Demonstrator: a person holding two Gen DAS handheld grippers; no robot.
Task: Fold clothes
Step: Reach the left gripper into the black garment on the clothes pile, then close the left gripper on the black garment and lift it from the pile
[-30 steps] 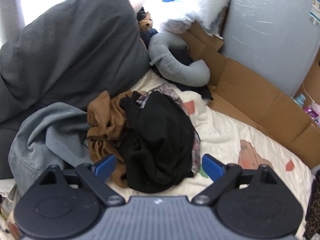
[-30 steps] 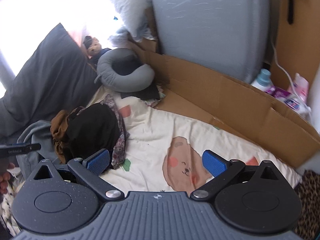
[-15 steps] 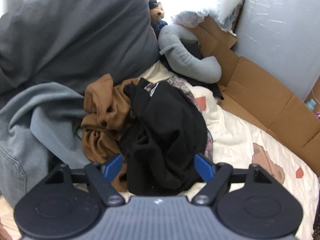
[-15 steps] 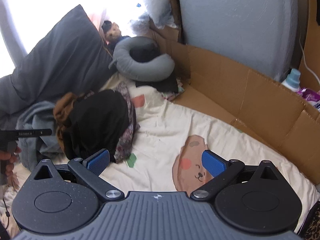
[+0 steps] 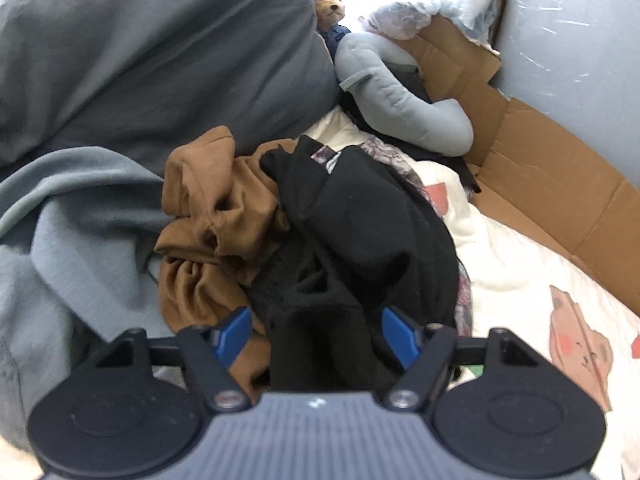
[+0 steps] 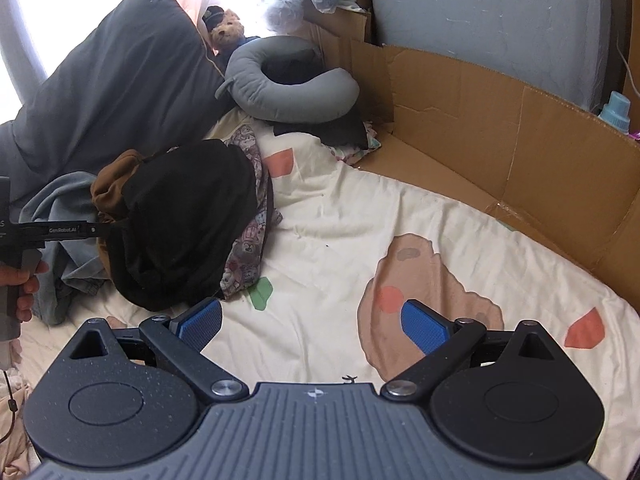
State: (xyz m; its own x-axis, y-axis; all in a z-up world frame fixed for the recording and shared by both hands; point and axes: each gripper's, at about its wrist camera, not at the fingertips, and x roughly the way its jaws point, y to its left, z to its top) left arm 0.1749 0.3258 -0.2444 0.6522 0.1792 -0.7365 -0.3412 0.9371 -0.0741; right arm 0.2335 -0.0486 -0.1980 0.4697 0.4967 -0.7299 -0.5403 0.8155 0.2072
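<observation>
A crumpled heap of clothes lies on the cream bedsheet (image 6: 340, 216): a black garment (image 5: 360, 232) (image 6: 188, 216) on top, a brown one (image 5: 208, 216) to its left, a patterned one (image 6: 248, 240) underneath. My left gripper (image 5: 316, 334) is open, its blue pads on either side of the black garment's near fold, which fills the gap. Its finger (image 6: 64, 231) reaches the heap in the right wrist view. My right gripper (image 6: 312, 324) hangs open over bare sheet, right of the heap, with nothing between its fingers.
A dark grey pillow (image 5: 152, 56) and grey-blue fabric (image 5: 60, 240) lie left of the heap. A grey neck pillow (image 6: 292, 84) and a teddy bear (image 6: 228, 30) sit behind it. Cardboard (image 6: 500, 132) walls the right side. A hand (image 6: 24, 280) holds the left gripper.
My left gripper has moved forward into the heap, so the black garment now fills the gap between its pads. The right gripper has drifted nearer the heap, staying open.
</observation>
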